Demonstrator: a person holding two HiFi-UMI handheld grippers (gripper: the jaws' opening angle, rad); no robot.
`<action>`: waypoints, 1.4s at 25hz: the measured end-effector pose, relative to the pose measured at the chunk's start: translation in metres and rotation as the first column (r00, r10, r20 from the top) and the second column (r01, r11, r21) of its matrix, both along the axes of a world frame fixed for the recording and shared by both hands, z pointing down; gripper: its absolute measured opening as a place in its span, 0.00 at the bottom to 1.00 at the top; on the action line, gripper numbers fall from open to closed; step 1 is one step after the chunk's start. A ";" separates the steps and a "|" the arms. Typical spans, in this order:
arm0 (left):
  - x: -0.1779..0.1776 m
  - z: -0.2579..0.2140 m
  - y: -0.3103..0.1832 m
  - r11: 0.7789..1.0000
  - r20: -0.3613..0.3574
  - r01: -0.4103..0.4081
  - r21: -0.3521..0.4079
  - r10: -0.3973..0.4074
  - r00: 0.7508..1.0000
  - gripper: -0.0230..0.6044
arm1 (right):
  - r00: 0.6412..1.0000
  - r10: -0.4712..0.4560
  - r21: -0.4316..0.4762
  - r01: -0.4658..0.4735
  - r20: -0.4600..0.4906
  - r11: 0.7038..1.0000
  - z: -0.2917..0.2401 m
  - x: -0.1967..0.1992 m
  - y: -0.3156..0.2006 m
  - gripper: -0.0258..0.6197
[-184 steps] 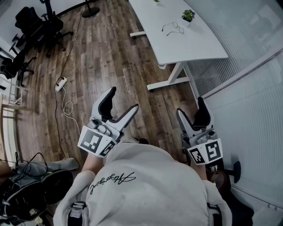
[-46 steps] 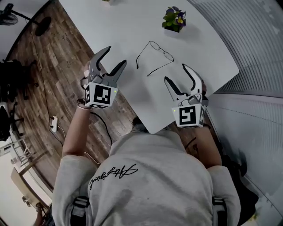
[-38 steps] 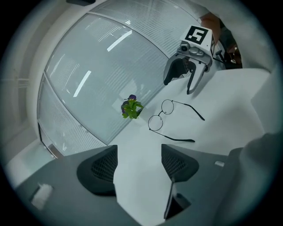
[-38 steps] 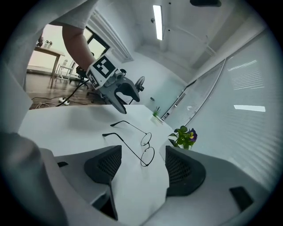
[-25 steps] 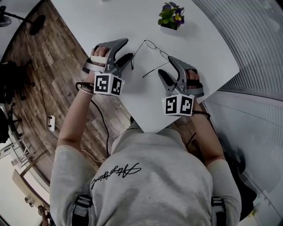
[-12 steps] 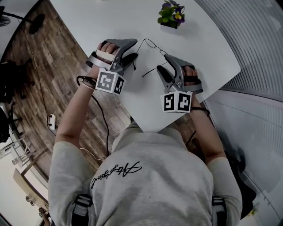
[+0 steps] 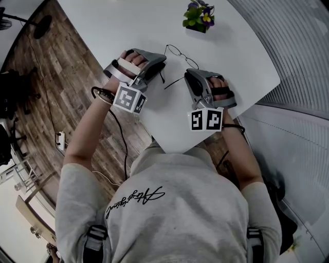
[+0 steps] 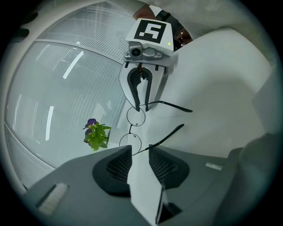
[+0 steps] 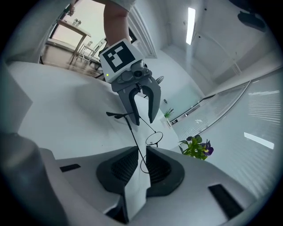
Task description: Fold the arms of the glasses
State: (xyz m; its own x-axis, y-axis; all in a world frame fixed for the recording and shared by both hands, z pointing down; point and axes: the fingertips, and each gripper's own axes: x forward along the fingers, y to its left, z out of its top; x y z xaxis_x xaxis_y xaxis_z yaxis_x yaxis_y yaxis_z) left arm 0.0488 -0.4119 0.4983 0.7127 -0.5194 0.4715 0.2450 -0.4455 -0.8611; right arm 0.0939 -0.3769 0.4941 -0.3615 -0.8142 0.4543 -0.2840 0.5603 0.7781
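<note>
Near the near corner of the white table (image 7: 128,31), in from both edges, the wire-rimmed glasses (image 7: 183,56) lie open, lenses away from the person. Both arms (image 7: 174,83) are splayed back toward them, neither folded yet. The left gripper (image 7: 161,64) has just been closing its jaws, but they are not clenched. The hinge end of the left arm sits at their mouth and a clear gap shows on either side, so the pads are not on it. The right gripper (image 7: 188,75) has also just been closing. Its jaws are nearly together on the frame's other outer corner, the thin rim runs down between the pads, and it looks pinched.

Risks: the wire is thin and the table smooth, so the frame could squirt out or skid if the left jaws land off-centre. With both grippers at the hinges, opposing pulls could twist the bridge or bend a hinge. A pad could also press a lens.

The only container is a small pot (image 7: 195,28) farther in on the table. It holds a flowering plant (image 7: 198,14) and stands well apart from the glasses.
</note>
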 end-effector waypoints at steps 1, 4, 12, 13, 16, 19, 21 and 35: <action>0.000 -0.001 0.000 1.000 -0.014 0.007 0.000 -0.007 1.000 0.19 | 1.000 -0.002 0.005 0.002 0.003 1.000 0.000 0.001 0.000 0.10; 0.000 -0.006 0.000 0.999 -0.067 0.035 -0.020 -0.036 0.997 0.11 | 0.999 0.004 0.007 -0.004 0.044 1.000 -0.004 0.002 -0.001 0.07; -0.006 -0.029 -0.007 0.984 -0.196 0.151 -0.099 -0.168 0.966 0.05 | 0.978 0.053 -0.014 -0.052 0.199 0.999 -0.020 0.015 -0.006 0.04; -0.008 -0.031 -0.006 0.980 -0.205 0.162 -0.116 -0.183 0.962 0.05 | 0.971 0.062 -0.028 -0.057 0.233 0.998 -0.023 0.017 -0.007 0.04; -0.010 -0.037 0.001 0.967 -0.224 0.187 -0.171 -0.223 0.949 0.06 | 0.939 0.072 -0.081 -0.047 0.338 0.996 -0.028 0.021 -0.006 0.04; -0.014 -0.046 0.008 0.944 -0.245 0.221 -0.245 -0.281 0.928 0.06 | 0.899 0.082 -0.136 -0.025 0.431 0.990 -0.035 0.022 -0.002 0.04; -0.017 -0.057 0.013 0.920 -0.276 0.241 -0.309 -0.329 0.903 0.07 | 0.875 0.091 -0.172 -0.009 0.475 0.985 -0.041 0.021 0.002 0.04; -0.037 -0.061 0.058 0.744 -0.362 0.271 -0.611 -0.566 0.740 0.05 | 0.711 0.278 -0.458 0.069 0.646 0.886 -0.031 0.013 0.033 0.04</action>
State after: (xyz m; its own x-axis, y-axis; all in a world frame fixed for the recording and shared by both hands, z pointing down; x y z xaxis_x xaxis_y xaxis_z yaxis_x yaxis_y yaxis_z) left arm 0.0117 -0.3543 0.4376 0.6771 -0.6231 0.3914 -0.4691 -0.7753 -0.4229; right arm 0.1073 -0.3439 0.4632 -0.6315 -0.6538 0.4168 -0.7073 0.7060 0.0357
